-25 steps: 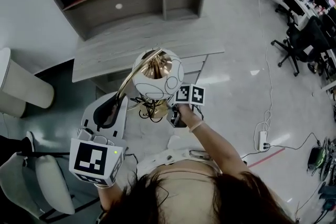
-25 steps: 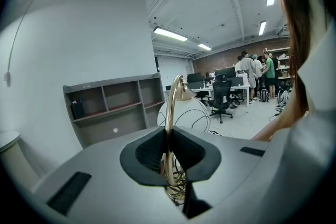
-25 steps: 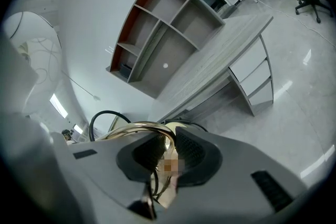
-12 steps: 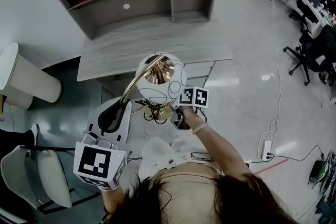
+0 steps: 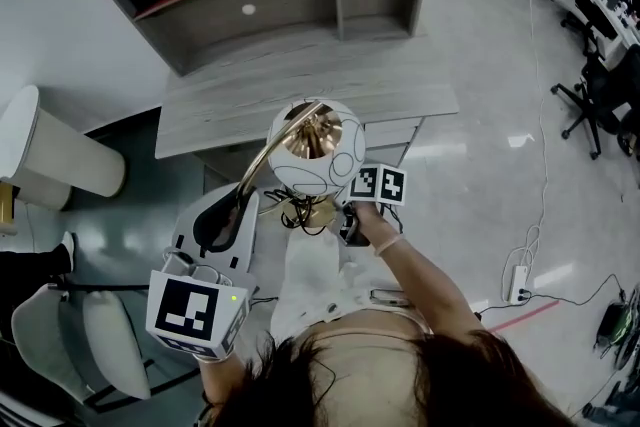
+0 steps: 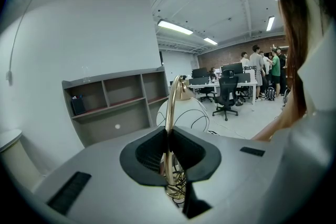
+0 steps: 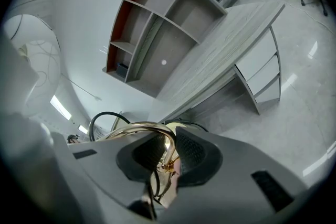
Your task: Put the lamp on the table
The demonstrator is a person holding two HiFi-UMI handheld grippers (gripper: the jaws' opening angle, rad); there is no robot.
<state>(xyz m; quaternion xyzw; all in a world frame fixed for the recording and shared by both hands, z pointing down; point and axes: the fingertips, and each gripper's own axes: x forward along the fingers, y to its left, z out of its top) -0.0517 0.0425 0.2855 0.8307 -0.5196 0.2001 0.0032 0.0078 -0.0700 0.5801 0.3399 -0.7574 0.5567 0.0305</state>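
Lamp held in both grippers, short of the counter.
The lamp hung at frame centre, off the counter; the left gripper clamped its brass stem, the right gripper its base tubing, right forearm stretched forward.

- Head view: bright, even indoor light; white glare patches on the glossy pale grey floor; sharp throughout.
- Left gripper view: long white ceiling strip lights overhead; heavy fisheye bending, black corners.
- Right gripper view: same distortion; highlights on the gold-coloured curved metal lamp stem; near foreground soft.
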